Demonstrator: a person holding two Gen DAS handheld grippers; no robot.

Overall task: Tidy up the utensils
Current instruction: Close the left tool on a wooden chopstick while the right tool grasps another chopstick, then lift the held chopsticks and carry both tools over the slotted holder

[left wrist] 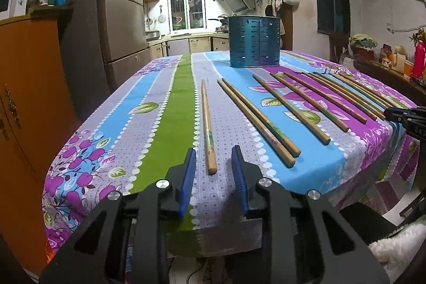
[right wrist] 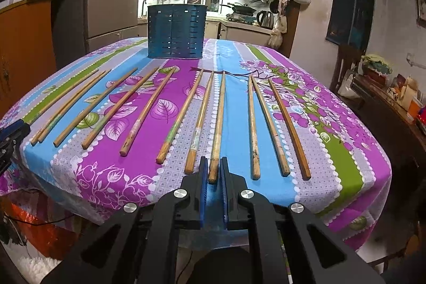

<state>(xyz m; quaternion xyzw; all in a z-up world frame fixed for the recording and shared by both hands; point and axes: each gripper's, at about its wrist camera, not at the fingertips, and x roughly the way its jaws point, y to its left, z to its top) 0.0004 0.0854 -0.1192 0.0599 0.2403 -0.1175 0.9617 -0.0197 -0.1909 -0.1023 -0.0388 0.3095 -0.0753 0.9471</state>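
Observation:
Several wooden chopsticks lie in a row on the flowered tablecloth (left wrist: 165, 103), pointing toward a blue slotted utensil holder (left wrist: 254, 41) (right wrist: 177, 31) that stands upright at the far side. My left gripper (left wrist: 213, 152) is open at the near edge. The near end of the leftmost chopstick (left wrist: 208, 124) lies between its blue pads (left wrist: 189, 164) with a gap on each side. My right gripper (right wrist: 213, 164) is shut on the near end of a middle chopstick (right wrist: 218, 124), which still rests on the cloth. Each gripper also shows at the edge of the other's view.
An orange cabinet (left wrist: 26, 97) stands left of the table, with a tall fridge (left wrist: 122, 17) behind it. A dark side table (right wrist: 394, 108) with jars and boxes runs along the right wall. The cloth hangs over the near table edge (right wrist: 239, 217).

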